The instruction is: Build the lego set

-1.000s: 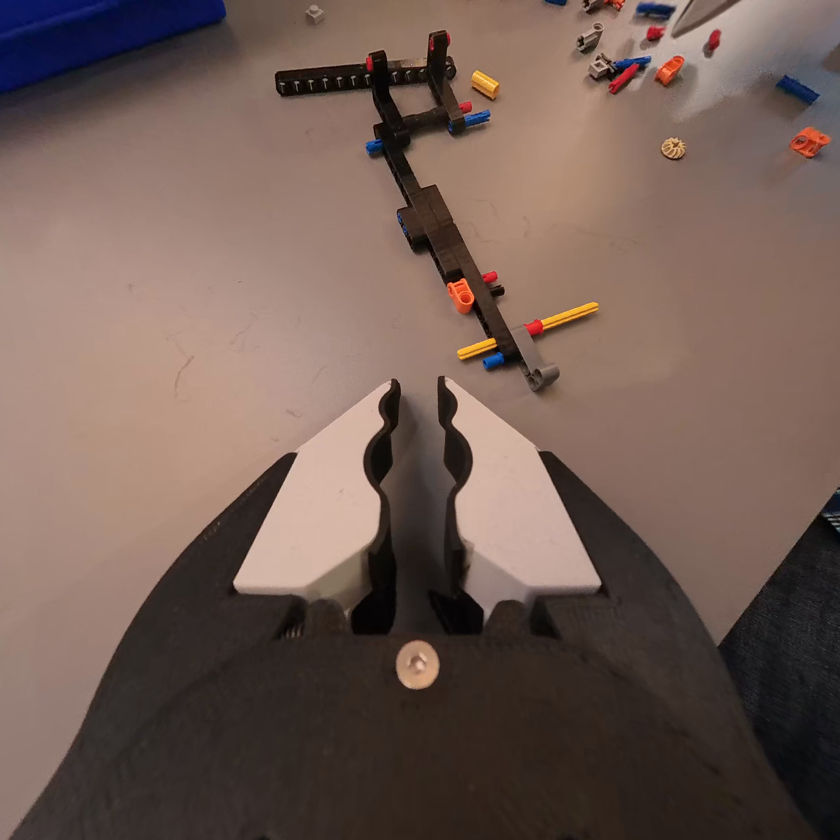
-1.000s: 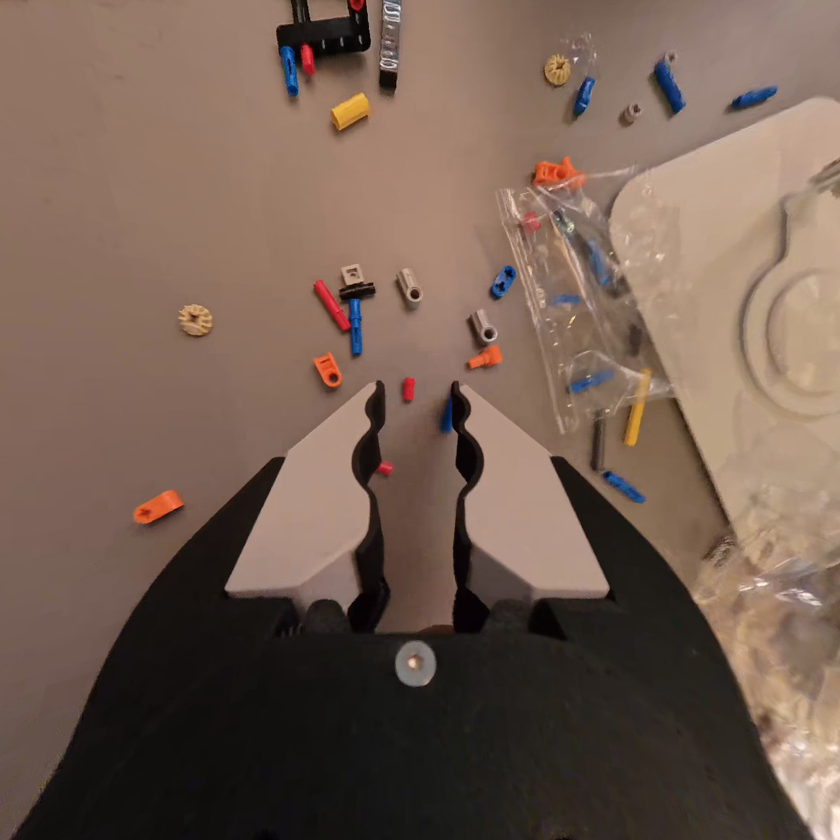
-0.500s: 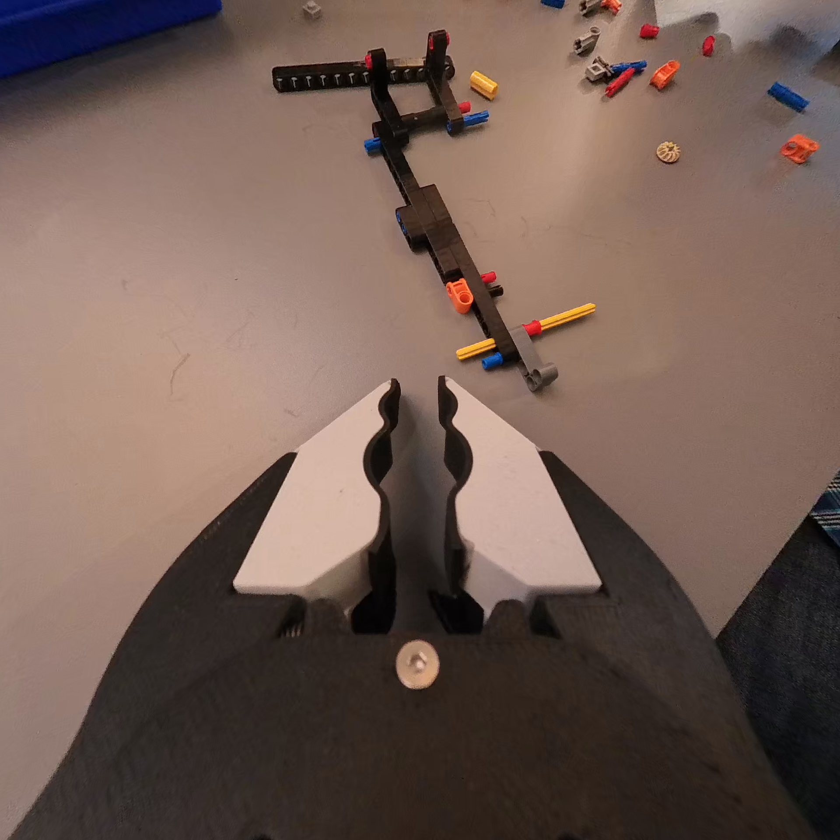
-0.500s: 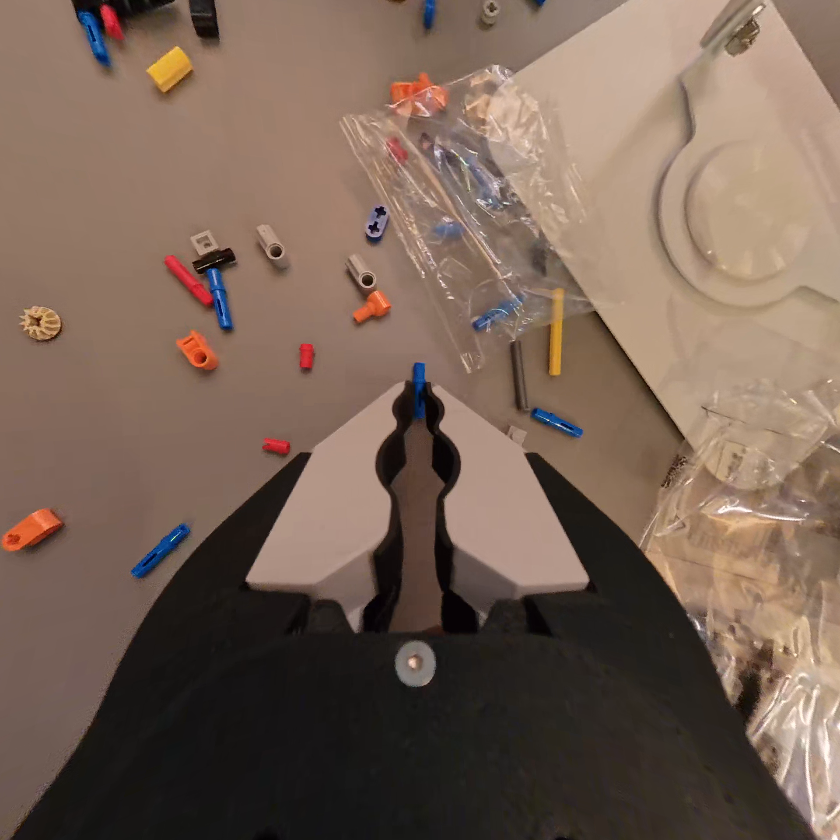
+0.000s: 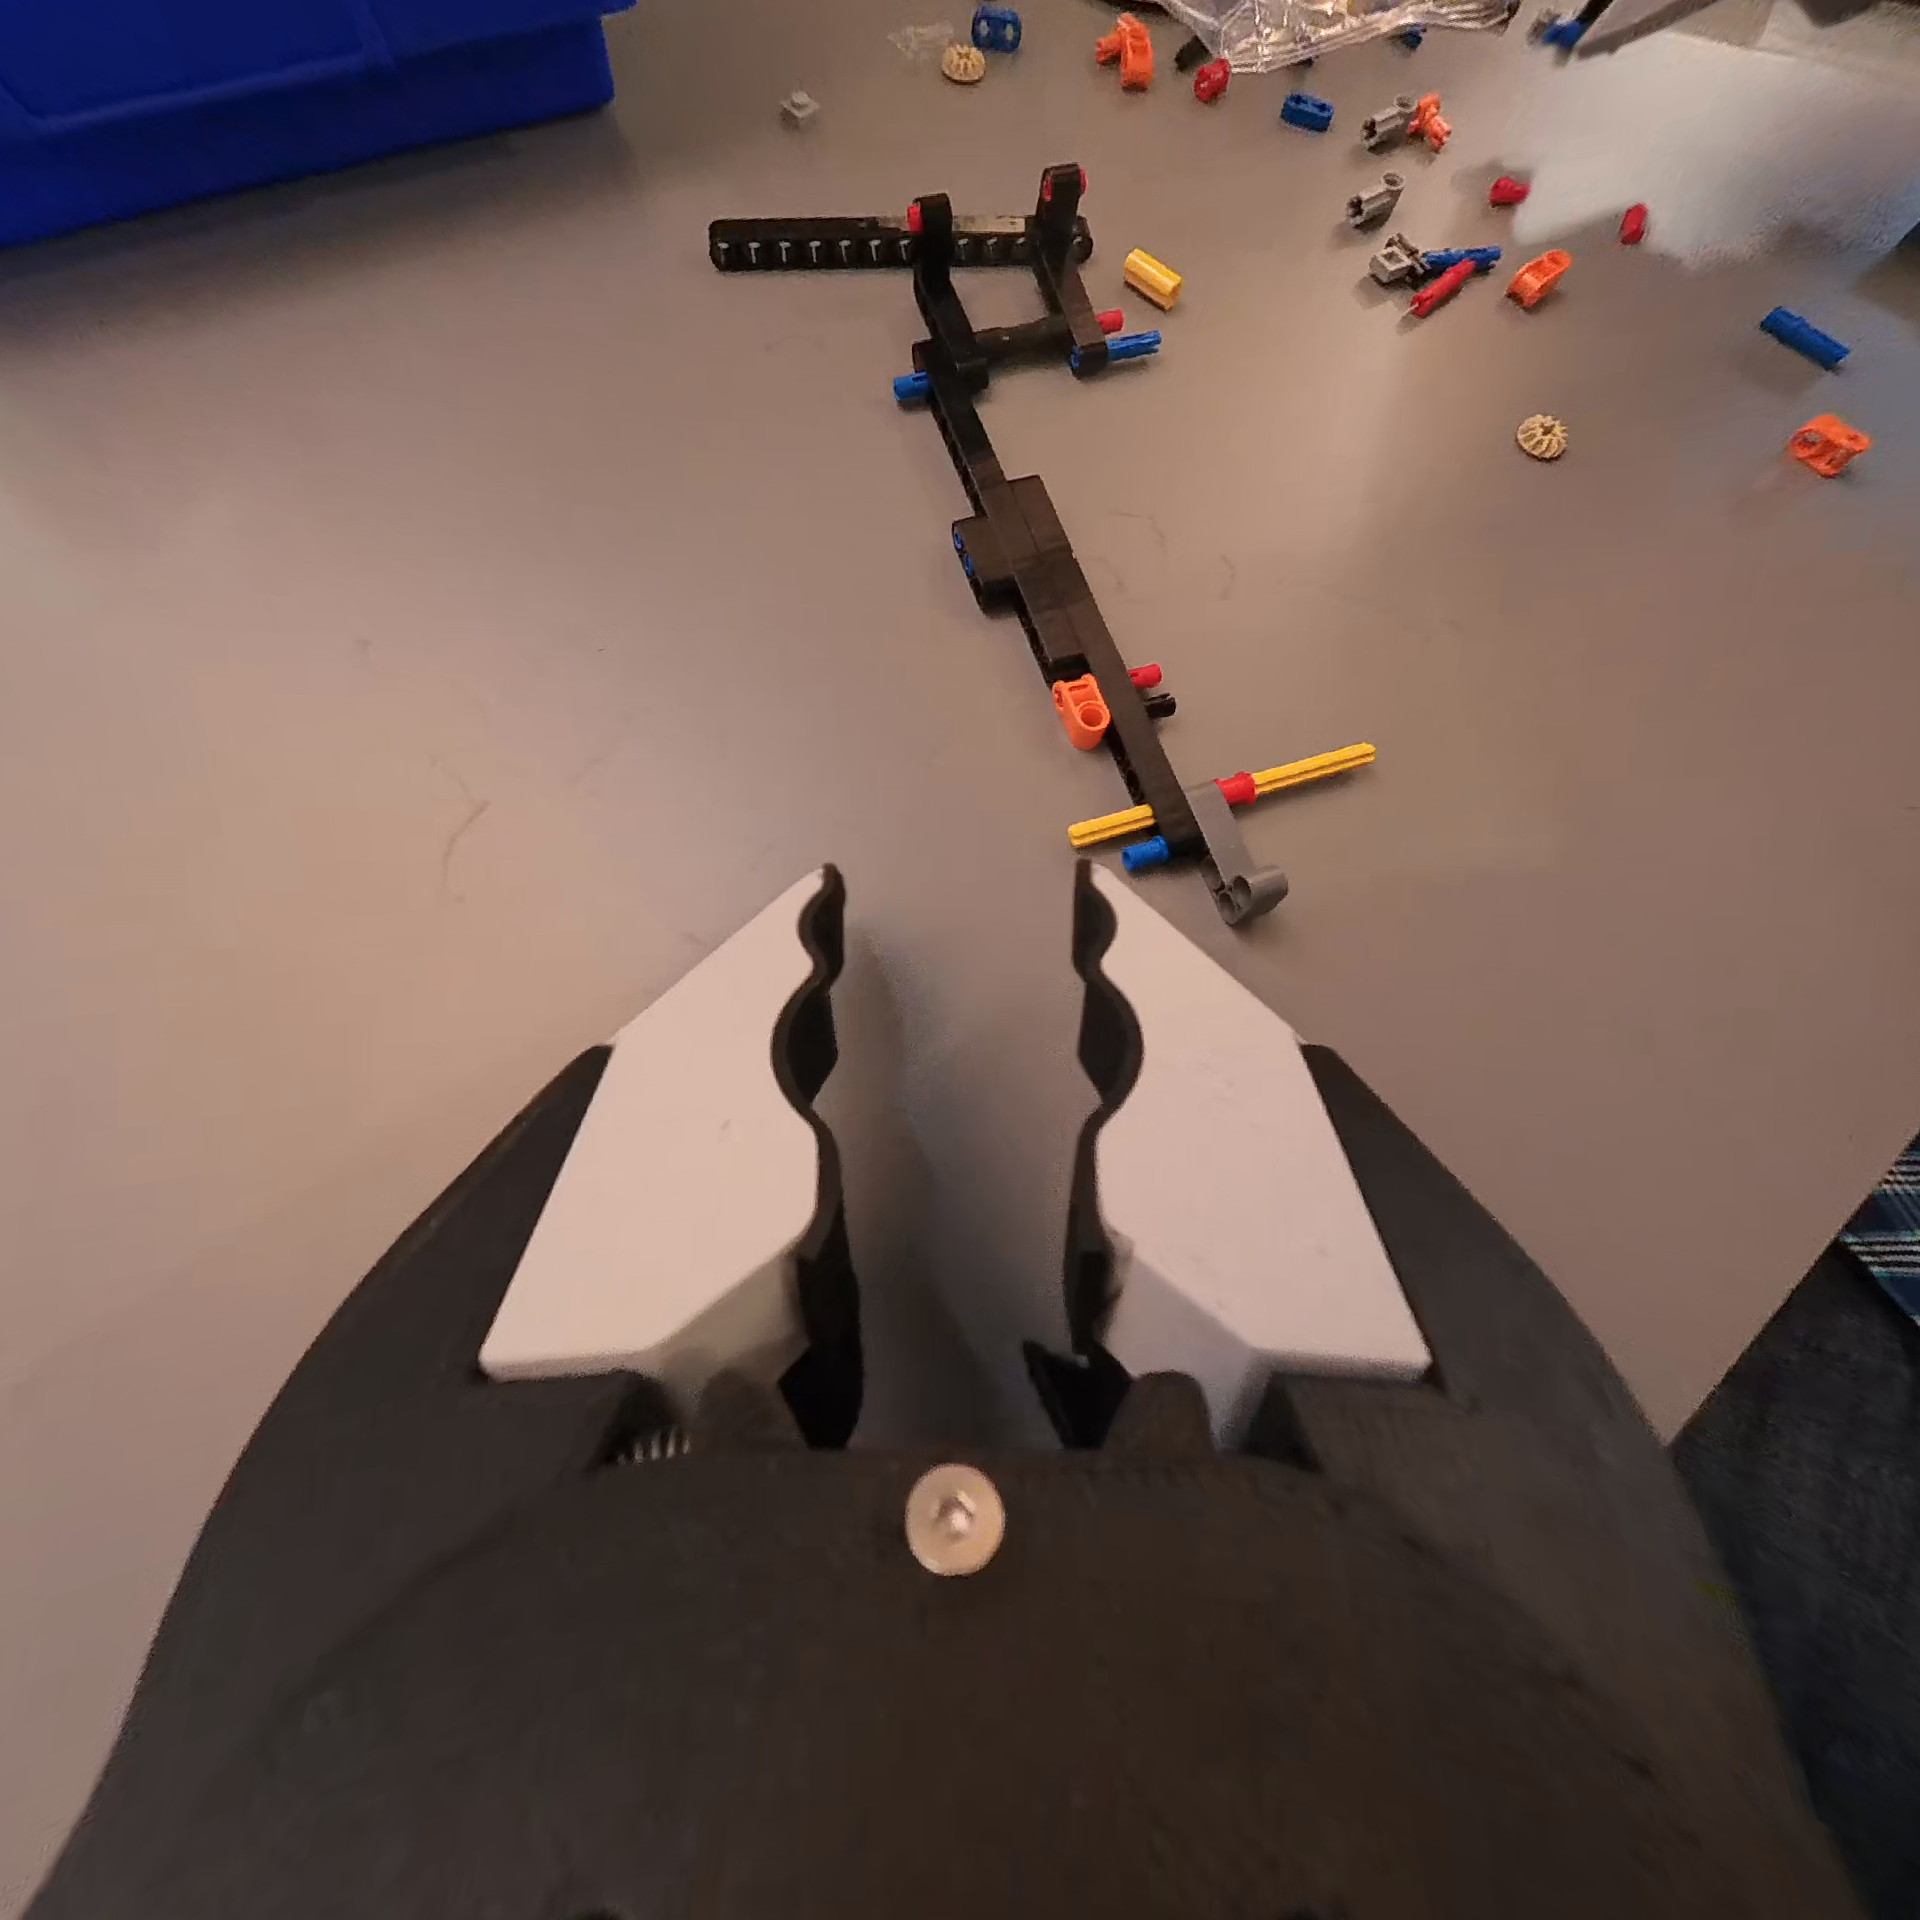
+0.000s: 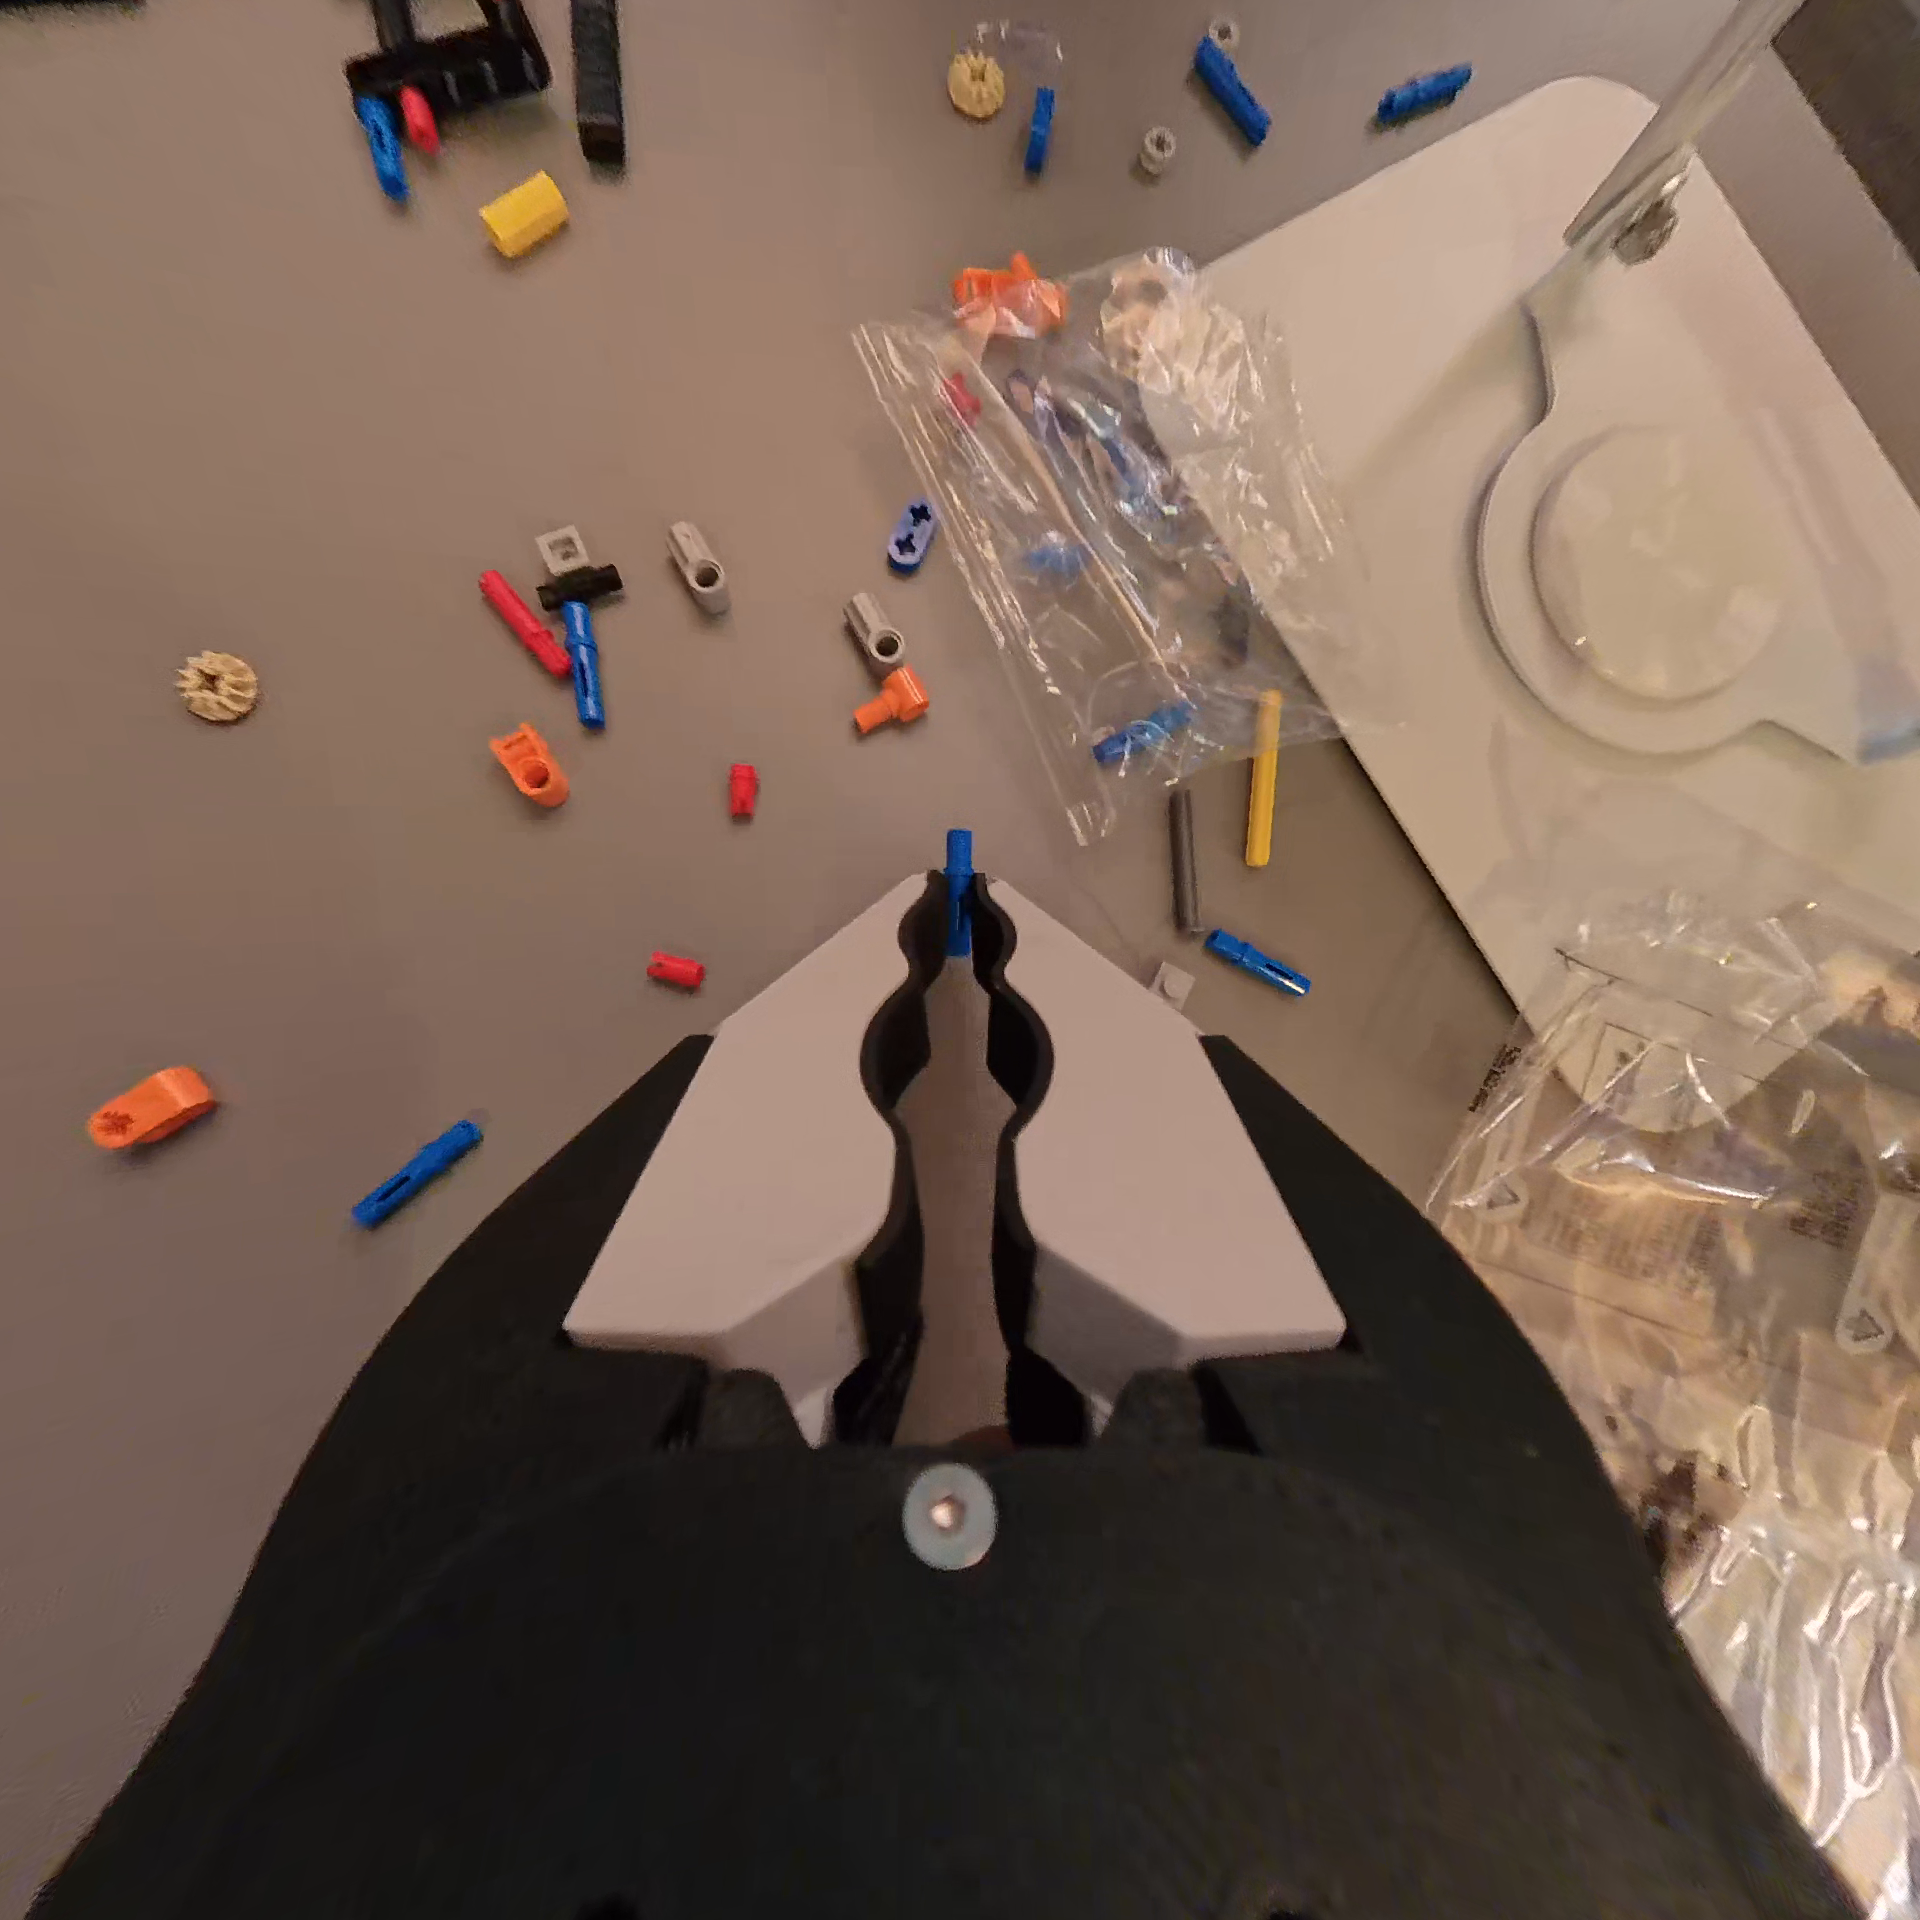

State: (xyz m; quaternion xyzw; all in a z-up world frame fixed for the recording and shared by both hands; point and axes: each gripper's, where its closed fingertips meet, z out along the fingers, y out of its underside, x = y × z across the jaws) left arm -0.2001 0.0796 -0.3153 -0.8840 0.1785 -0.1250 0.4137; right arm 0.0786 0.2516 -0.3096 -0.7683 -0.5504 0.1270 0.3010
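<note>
Wider now, left claw (image 5: pixel 956 883) empty — blue pin (image 6: pixel 958 883) clamped in right claw (image 6: pixel 958 891), right view only.

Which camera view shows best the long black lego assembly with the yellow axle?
The left wrist view. There the black assembly lies whole on the grey table, from the frame at the far end to the yellow axle near the open left gripper. The right wrist view shows only its frame end, cut by the top edge.
</note>
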